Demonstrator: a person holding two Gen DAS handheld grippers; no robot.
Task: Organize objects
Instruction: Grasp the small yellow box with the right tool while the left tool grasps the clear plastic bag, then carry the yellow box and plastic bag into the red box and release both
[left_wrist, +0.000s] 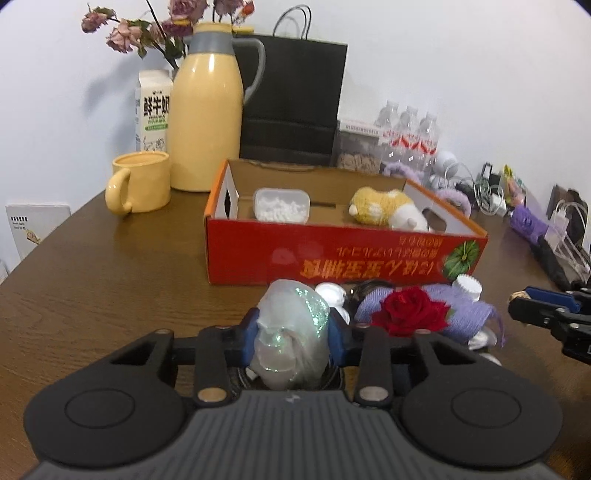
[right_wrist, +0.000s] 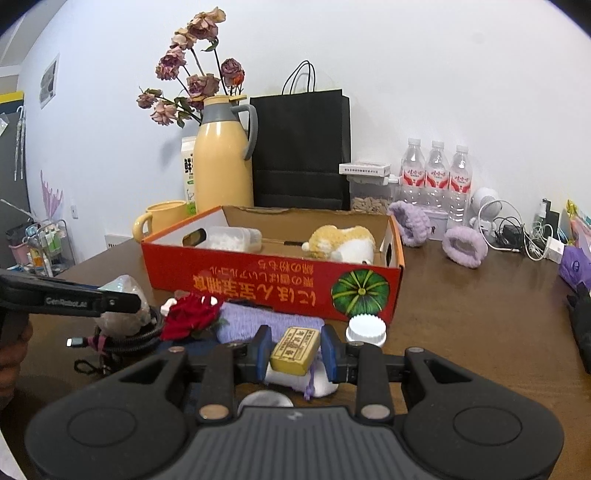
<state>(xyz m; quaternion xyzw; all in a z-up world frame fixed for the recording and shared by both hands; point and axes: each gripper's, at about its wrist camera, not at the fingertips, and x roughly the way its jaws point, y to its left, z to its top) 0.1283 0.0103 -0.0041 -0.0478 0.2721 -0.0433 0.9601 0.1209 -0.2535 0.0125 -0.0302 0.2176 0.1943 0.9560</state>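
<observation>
My left gripper (left_wrist: 294, 332) is shut on a pearly, iridescent shell-like object (left_wrist: 291, 314), held just above the table in front of the red cardboard box (left_wrist: 280, 254). My right gripper (right_wrist: 295, 352) is shut on a small yellow block with printed characters (right_wrist: 295, 349). The box is open on top and holds a clear tub of white bits (left_wrist: 281, 205) and a yellow-and-white plush toy (left_wrist: 384, 208). A red rose (left_wrist: 410, 310), a purple knitted cloth (left_wrist: 469, 314) and a white ribbed cap (right_wrist: 365, 330) lie between the grippers and the box.
Behind the box stand a yellow thermos jug (left_wrist: 207, 122), a yellow mug (left_wrist: 140, 182), a milk carton (left_wrist: 153, 110), a black paper bag (left_wrist: 291, 99) and water bottles (right_wrist: 436, 173). Purple scrunchies (right_wrist: 461, 245) and tangled cables (right_wrist: 517, 232) crowd the right side. A black cable (right_wrist: 122, 343) lies at the front left.
</observation>
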